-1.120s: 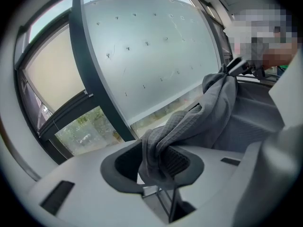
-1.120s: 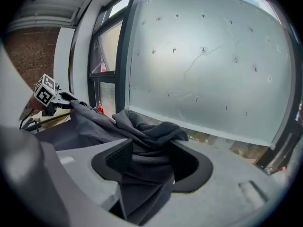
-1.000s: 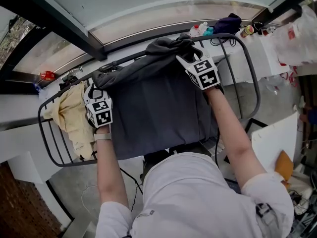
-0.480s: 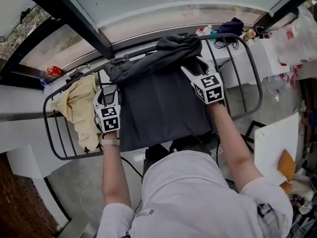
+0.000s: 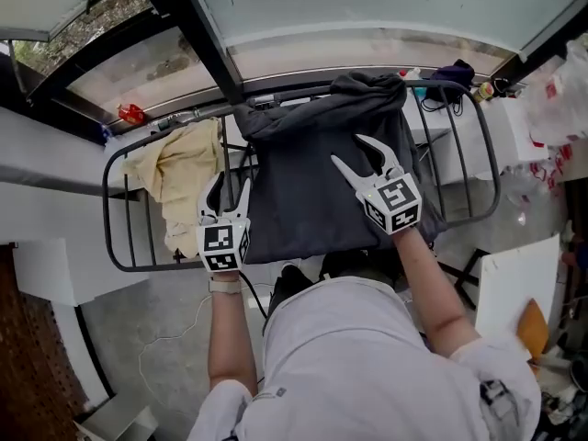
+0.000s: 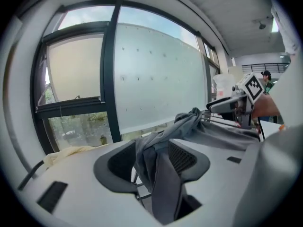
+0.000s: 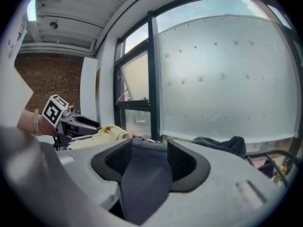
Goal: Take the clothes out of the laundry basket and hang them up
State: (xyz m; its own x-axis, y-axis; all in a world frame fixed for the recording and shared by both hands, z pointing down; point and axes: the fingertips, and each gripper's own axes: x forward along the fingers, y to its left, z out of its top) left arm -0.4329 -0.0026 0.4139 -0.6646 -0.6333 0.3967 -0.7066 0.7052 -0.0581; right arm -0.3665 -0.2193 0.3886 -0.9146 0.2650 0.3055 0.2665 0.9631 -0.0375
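A dark window bar [image 5: 197, 35] runs from 11 o'clock toward the middle of the head view, and a frosted pane [image 5: 367, 3] is at 12 o'clock. A small red thing [image 5: 131, 114] lies at 10 o'clock. A white plastic bag [image 5: 560, 81] is at 2 o'clock. A white board [image 5: 514, 283] stands at 4 o'clock, with an orange thing [image 5: 533, 324] just beside it. A thin cable [image 5: 158, 345] lies on the grey floor [image 5: 138, 301] at 7 o'clock, near a brick wall [image 5: 28, 356].

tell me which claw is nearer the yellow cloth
Left. The left claw is just beside the yellow cloth, at the edge of the grey garment. The right claw, closing with that fabric between its jaws, is over the garment's middle.
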